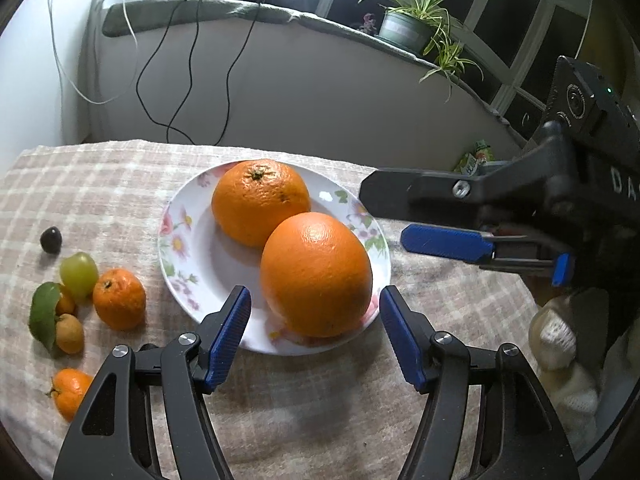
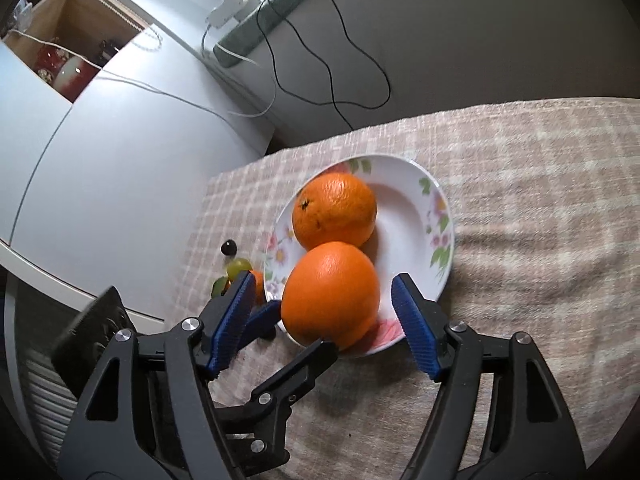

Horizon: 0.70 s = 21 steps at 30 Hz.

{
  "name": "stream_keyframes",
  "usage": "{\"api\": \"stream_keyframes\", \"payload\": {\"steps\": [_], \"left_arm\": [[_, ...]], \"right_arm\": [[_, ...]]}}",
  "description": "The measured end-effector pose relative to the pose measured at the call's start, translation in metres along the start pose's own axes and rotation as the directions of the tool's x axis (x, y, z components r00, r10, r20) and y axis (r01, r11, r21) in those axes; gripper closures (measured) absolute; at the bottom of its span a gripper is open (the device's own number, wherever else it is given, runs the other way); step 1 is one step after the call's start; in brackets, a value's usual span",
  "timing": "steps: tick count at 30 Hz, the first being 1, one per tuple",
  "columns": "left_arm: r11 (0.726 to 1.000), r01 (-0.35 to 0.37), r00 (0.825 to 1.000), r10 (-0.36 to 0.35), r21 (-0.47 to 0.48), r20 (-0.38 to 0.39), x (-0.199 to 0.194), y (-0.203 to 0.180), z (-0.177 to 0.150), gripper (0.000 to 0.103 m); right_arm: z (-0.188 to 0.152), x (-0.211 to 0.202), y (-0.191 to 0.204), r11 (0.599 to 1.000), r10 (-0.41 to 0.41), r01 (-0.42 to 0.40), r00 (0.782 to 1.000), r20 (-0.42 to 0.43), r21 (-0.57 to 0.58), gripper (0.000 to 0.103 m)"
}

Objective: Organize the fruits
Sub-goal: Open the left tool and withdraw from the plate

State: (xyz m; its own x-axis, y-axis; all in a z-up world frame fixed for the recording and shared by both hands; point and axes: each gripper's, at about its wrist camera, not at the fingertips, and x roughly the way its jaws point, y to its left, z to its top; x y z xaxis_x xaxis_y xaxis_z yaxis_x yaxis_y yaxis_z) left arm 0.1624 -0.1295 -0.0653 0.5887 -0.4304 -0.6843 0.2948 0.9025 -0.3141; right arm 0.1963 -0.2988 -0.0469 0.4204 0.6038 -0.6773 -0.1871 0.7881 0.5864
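Left gripper (image 1: 315, 312) is hovering low over the near rim of the plate (image 1: 192, 264), jaws standing wide, the blue pads (image 1: 230, 332) flanking the near orange (image 1: 316, 274) with a clear gap on each side, not pressing it. Right gripper (image 2: 325, 308) is also standing wide, its pads (image 2: 416, 324) either side of the same orange (image 2: 331, 290) in its own view, no contact visible; from the left view it is coming in from the right (image 1: 424, 216), its fingers just past the plate's right rim and gripping nothing. Near orange is sitting on the front of the floral plate, touching the far orange (image 1: 260, 202), which is lying stem-up behind it. Plate is resting on the checked cloth (image 1: 100, 184). Left of the plate on the cloth, small fruit is lying loose: a mandarin (image 1: 119, 298) just beside the rim, a green grape (image 1: 79, 274) touching it, a dark grape (image 1: 51, 239) farther back, two kumquats (image 1: 69, 332) with a leaf (image 1: 43, 312), another mandarin (image 1: 70, 392) nearest the camera. Cables (image 1: 192, 80) are hanging down the wall behind; a potted plant (image 1: 416, 24) is sitting on the sill. A gloved hand (image 1: 556, 340) is showing at the right edge.
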Motion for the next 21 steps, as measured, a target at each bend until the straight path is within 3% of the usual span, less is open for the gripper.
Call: {"api": "stream_keyframes", "payload": {"steps": [11, 21], "left_arm": [[1.000, -0.006, 1.000, 0.006, 0.005, 0.025, -0.020, 0.004, -0.007, 0.036], [0.999, -0.049, 0.997, 0.048, 0.006, 0.067, -0.055, 0.023, -0.024, 0.036]], "right_arm": [[-0.008, -0.011, 0.000, 1.000, -0.012, 0.012, 0.999, 0.030, -0.011, 0.027], [-0.028, -0.019, 0.042, 0.967, -0.081, 0.106, 0.990, 0.116, -0.232, 0.027]]}}
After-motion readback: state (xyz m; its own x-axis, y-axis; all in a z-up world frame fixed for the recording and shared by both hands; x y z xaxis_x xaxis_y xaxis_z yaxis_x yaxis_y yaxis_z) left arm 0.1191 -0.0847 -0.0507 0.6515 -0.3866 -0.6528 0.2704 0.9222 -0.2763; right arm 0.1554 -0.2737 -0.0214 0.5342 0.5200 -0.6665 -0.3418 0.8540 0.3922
